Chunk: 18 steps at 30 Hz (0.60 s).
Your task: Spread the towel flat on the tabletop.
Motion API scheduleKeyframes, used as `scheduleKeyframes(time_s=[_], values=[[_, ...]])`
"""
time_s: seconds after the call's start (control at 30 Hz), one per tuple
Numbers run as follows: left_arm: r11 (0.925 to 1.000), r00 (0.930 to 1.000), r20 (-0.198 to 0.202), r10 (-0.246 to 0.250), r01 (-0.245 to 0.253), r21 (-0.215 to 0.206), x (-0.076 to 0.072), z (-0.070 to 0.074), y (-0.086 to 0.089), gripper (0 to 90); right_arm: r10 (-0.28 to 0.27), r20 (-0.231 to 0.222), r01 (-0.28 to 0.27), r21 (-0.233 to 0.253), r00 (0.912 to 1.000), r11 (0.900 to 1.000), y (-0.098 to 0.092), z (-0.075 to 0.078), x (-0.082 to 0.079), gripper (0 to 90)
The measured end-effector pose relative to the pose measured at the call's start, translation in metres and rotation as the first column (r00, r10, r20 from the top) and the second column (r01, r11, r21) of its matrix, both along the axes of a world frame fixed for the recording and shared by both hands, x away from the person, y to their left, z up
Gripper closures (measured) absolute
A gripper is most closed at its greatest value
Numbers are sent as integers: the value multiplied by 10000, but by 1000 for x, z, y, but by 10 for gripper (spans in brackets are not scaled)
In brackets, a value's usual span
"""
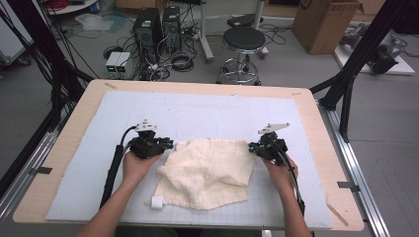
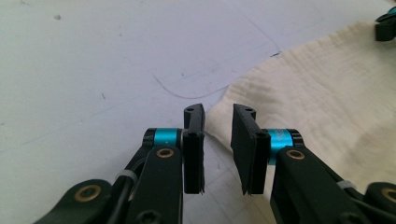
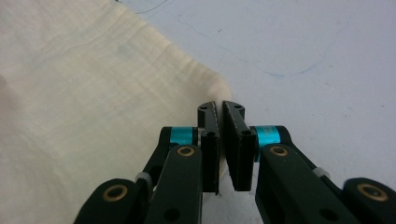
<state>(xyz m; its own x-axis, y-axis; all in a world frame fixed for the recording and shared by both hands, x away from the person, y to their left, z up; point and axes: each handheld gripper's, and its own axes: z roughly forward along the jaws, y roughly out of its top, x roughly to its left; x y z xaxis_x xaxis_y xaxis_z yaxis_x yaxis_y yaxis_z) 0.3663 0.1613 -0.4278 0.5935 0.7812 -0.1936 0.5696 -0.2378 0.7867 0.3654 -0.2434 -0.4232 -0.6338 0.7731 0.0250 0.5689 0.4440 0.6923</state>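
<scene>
A cream waffle-weave cloth (image 1: pixel 210 170) lies crumpled on the white mat (image 1: pixel 197 111), with a small white tag (image 1: pixel 157 201) at its near left corner. My left gripper (image 1: pixel 170 145) rests at the cloth's far left corner. In the left gripper view that gripper (image 2: pixel 218 113) stands open, and the corner of the cloth (image 2: pixel 327 88) reaches into the gap between the jaws. My right gripper (image 1: pixel 251 147) is at the far right corner. In the right gripper view it (image 3: pixel 219 108) is shut, pinching the corner edge of the cloth (image 3: pixel 84 107).
The mat covers a wooden table (image 1: pixel 321 138). Beyond the far edge stand a black stool (image 1: pixel 243 42), computer towers (image 1: pixel 159 27) with cables, and a cardboard box (image 1: pixel 326 22). Black frame struts (image 1: pixel 363 47) rise at the right.
</scene>
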Motion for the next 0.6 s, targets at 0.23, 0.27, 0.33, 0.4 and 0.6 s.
scheduleKeyframes(time_s=[0.23,0.27,0.33,0.4,0.6], values=[[9986,9985,-423,-352,369,389,8,-8,-13,713,320,71,-321,166,9995,9993,5,-2,3,850],[9977,9983,-464,-340,367,573,9,-10,-14,704,367,61,-368,193,9993,9991,5,-3,3,850],[9971,9982,-490,-333,365,672,10,-14,-16,700,361,54,-362,247,9993,9990,5,-3,4,850],[9963,9992,-334,-237,264,817,9,-13,-18,722,399,53,-401,302,9992,9987,5,-4,5,851],[9949,10000,-43,-81,85,1008,11,-12,-16,875,469,118,-474,483,9988,9977,7,-4,7,853]])
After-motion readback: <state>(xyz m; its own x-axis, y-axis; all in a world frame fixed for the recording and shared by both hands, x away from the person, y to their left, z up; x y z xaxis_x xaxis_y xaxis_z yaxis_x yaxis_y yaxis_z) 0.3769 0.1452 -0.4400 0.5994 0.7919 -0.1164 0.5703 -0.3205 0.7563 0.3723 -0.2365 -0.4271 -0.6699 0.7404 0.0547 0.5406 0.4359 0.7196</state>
